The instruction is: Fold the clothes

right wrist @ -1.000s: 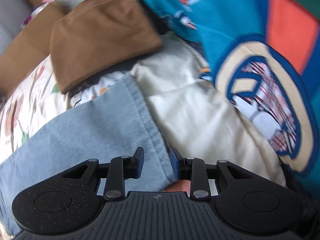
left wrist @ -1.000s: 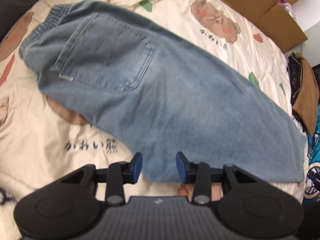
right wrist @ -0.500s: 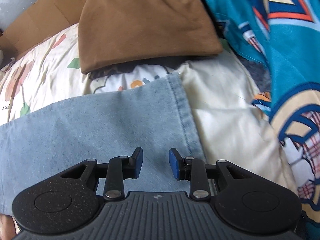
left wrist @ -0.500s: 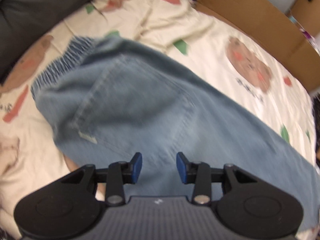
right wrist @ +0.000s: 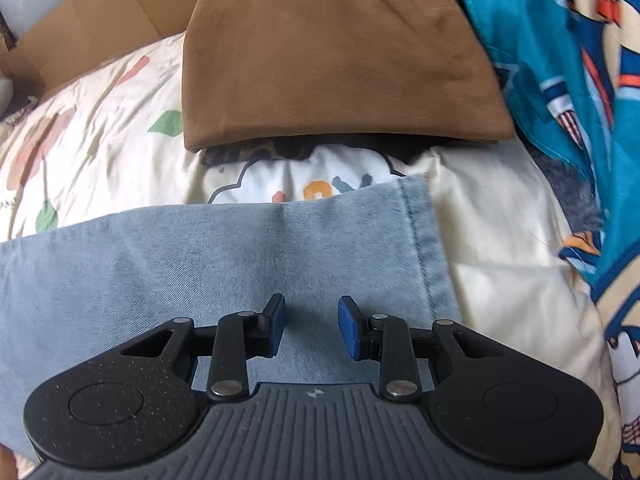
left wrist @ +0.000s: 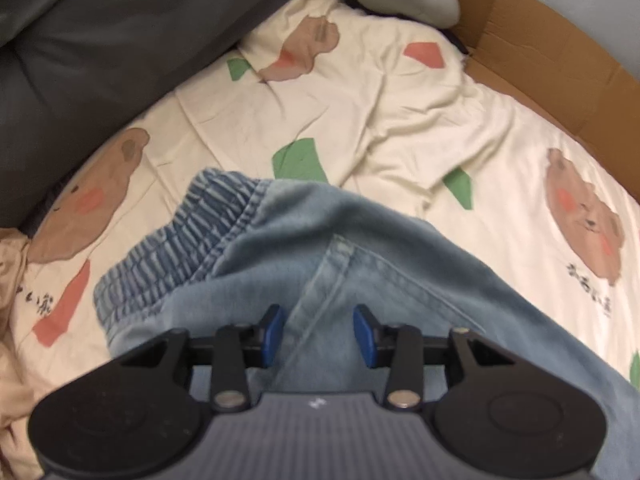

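Light blue jeans lie flat on a cream bear-print sheet. In the left wrist view their elastic waistband is at the left and a back pocket seam runs toward my left gripper, which is open and empty just above the seat of the jeans. In the right wrist view the leg of the jeans ends in a hem at the right. My right gripper is open and empty over the leg, near the hem.
A folded brown garment lies beyond the hem on a dark patterned one. A teal printed fabric fills the right. Cardboard borders the far side of the sheet. A dark grey cushion is at the left. A beige cloth lies at the near left.
My left gripper has moved up the jeans from the mid-leg edge to the seat near the waistband. My right gripper has moved from the hem's corner onto the leg. Both stayed open.
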